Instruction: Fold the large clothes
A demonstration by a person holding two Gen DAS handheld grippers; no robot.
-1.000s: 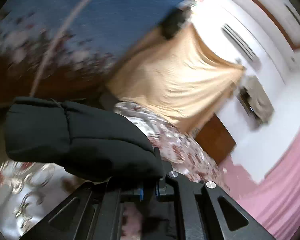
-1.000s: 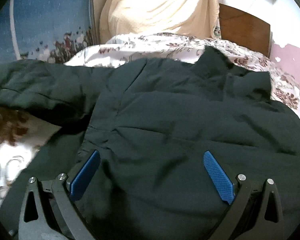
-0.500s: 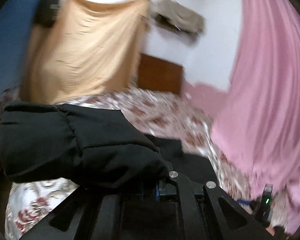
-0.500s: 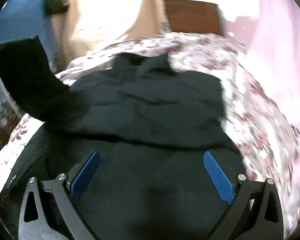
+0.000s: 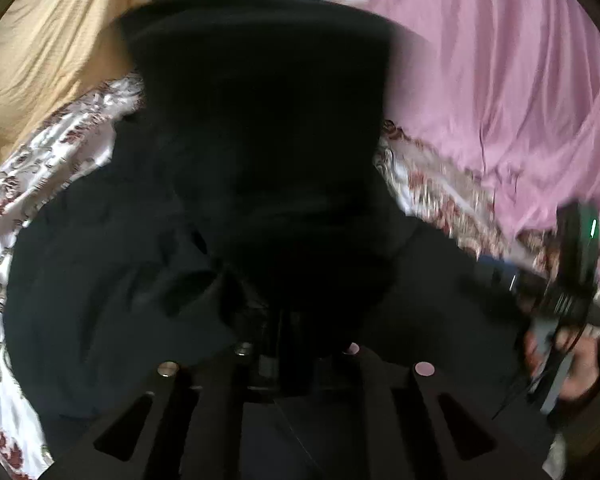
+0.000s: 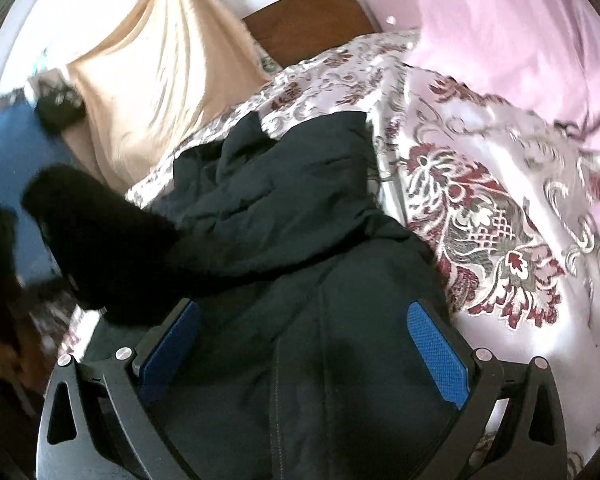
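Observation:
A large black padded jacket (image 6: 300,240) lies spread on a floral bedspread (image 6: 480,216). My left gripper (image 5: 278,320) is shut on the jacket's sleeve (image 5: 260,140), which stands up in front of its camera and hides the fingertips. In the right wrist view that sleeve (image 6: 100,248) hangs over the jacket's left side. My right gripper (image 6: 304,340) is open, its blue pads (image 6: 436,356) wide apart just above the jacket's lower body. The right gripper and the hand holding it also show in the left wrist view (image 5: 568,292).
A pink curtain (image 6: 520,32) hangs on the right. A beige cloth (image 6: 160,80) and a wooden headboard (image 6: 312,12) are at the far end. A blue surface (image 6: 16,148) is on the left.
My left gripper has swung the sleeve from the left side in over the jacket's body. My right gripper stayed open and shifted toward the jacket's right edge.

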